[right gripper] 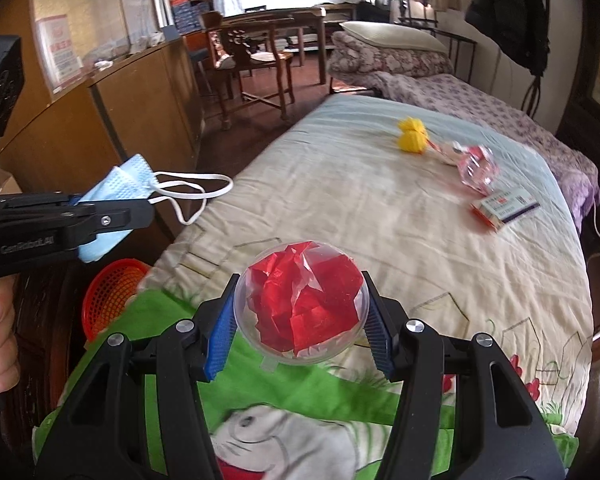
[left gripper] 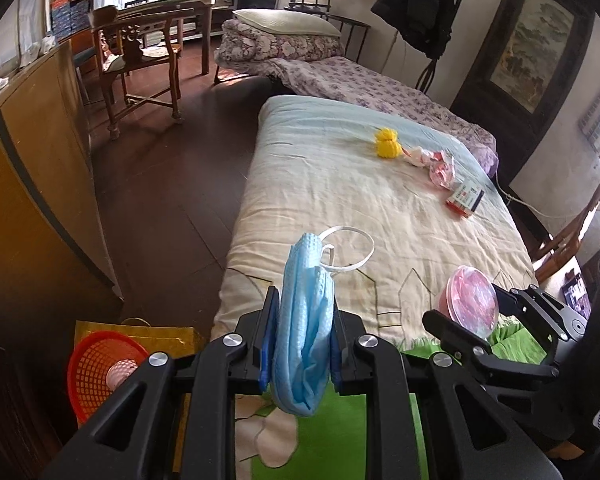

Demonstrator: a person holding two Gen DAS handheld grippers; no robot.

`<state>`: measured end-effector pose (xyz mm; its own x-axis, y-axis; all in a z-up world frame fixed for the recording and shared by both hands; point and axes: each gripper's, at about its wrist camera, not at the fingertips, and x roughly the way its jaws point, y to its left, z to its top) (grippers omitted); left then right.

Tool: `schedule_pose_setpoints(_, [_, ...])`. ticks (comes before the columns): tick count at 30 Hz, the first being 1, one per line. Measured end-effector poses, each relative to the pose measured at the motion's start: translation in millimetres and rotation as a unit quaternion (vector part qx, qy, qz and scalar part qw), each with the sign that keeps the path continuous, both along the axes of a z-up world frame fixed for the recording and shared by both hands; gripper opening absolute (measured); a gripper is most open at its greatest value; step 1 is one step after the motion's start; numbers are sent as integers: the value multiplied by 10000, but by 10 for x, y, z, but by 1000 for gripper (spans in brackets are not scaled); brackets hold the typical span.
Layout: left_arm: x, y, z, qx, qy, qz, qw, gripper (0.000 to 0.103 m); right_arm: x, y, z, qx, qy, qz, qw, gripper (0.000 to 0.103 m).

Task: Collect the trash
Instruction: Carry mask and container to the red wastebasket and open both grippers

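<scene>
Both claws loaded, basket not yet fed.

My left claw (left gripper: 302,344) is pinched narrow on a folded blue face mask (left gripper: 306,320), whose long axis hangs roughly up and down between the pads, ear loops trailing past the tips over the bed (left gripper: 340,184). My right claw (right gripper: 298,316) is clamped at a middling width on a clear round tub of red paper (right gripper: 302,304), lid facing the camera. Beyond them, down at the bed's left side, the red basket (left gripper: 100,368) sits on the floor with something pale already in it. I judge two pieces are in hand, none dropped; a yellow wad (left gripper: 387,143), pink wrappers (left gripper: 440,170) and a small box (left gripper: 465,197) remain mid-bed.
</scene>
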<state>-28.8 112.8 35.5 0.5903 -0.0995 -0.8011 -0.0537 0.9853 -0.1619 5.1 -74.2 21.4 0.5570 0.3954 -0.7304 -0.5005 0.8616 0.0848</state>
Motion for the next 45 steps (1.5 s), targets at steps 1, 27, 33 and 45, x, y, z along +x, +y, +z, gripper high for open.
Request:
schedule_pose_setpoints(1, [-19,29,9,-10,-17,27,10000,22,-10,34,17,-2,-24,47,10000,56])
schedule_pose_setpoints(27, [-942,1633,-377,-235,316,1678,9850,22,-566,1805,219,-291,86,2099,9773,56])
schedule_pose_setpoints(33, [-1113,2005,-671,-377,625,1996,9772,22,-681,2234,77,-478,304,2439,9681,56])
schedule_pose_setpoints(45, [-1296,2586,-1275,-695,1153,2636,9552,22,-741,2994,-404,-1074,848,3021,9434,56])
